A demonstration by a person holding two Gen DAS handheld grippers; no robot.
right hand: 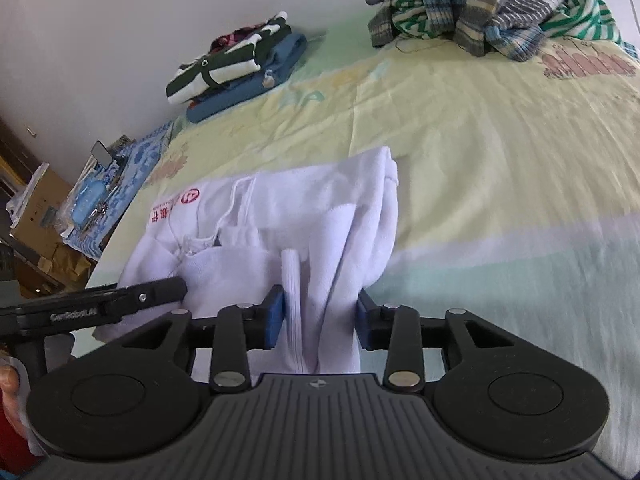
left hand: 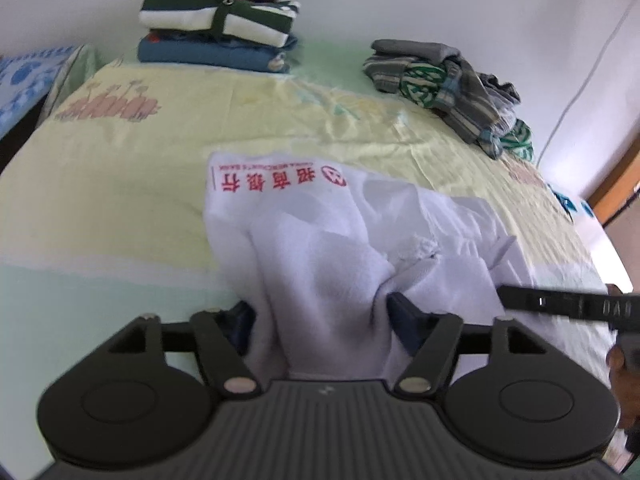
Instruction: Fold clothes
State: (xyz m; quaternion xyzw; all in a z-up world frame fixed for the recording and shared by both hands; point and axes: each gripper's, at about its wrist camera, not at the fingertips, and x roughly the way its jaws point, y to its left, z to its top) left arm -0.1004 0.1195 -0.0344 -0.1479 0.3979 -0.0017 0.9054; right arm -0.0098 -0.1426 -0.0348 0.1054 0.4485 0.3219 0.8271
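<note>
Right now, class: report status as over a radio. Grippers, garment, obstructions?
Left gripper and right gripper each have bunched white garment between their pads. Garment half-folded on bed. Nothing in the way; clothes piles far back.

A bedroom in a home is shown. Most of both views is filled by a bed (left hand: 120,184) covered with a pale yellow and green printed sheet, set against a plain white wall (left hand: 400,0). Folded garments are stacked (left hand: 218,40) near the wall, and an unfolded heap of striped clothes (right hand: 500,8) is seen beside them. A blue-patterned pillow (left hand: 28,80) lies at one end. Cardboard boxes (right hand: 36,208) and household clutter are seen beside the bed.
</note>
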